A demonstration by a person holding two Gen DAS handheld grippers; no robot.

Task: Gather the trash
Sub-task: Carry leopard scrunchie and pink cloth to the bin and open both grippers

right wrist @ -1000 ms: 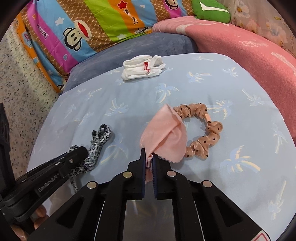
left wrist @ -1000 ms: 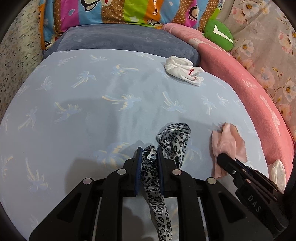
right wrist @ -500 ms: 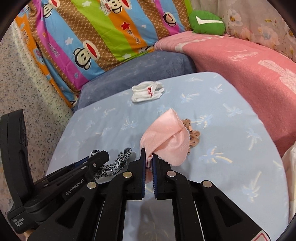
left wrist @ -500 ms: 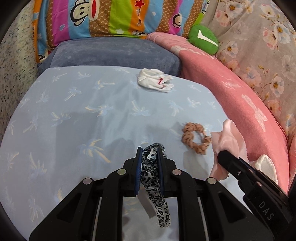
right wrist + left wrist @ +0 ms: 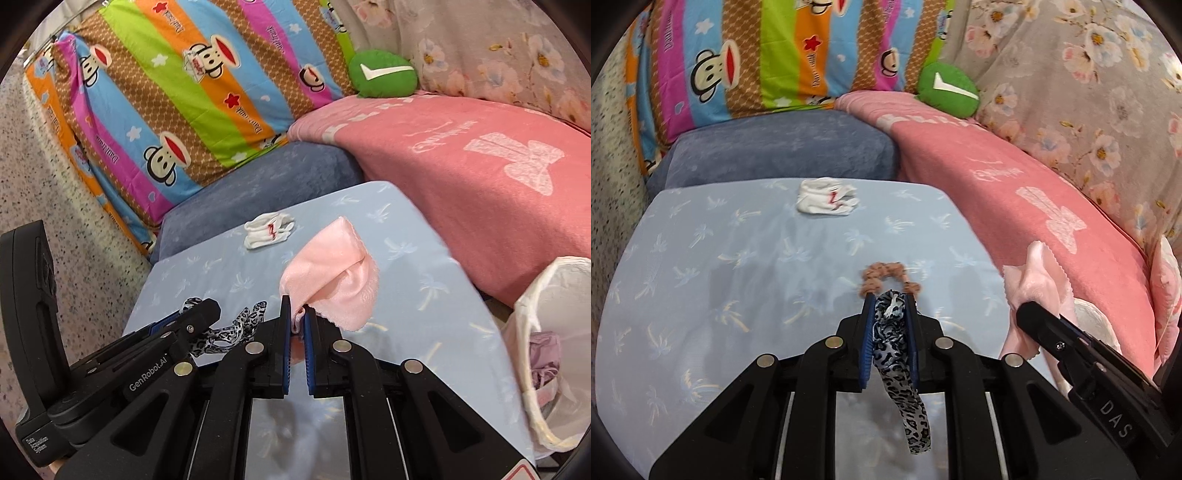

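- The brown scrunchie [image 5: 882,275] is partly hidden behind the left gripper [image 5: 890,314].
- The white bin [image 5: 550,354] is cut off by the picture's right edge.
- The purple thing [image 5: 543,354] inside it is too unclear to name.

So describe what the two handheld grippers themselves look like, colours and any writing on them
Both are matte black plastic. The left gripper and right gripper each have two flat fingers lined with blue pads and round silver pivot screws along branching black linkage arms. The left one's body reads "GenRobot.AI"; the right one's reads "DAS".
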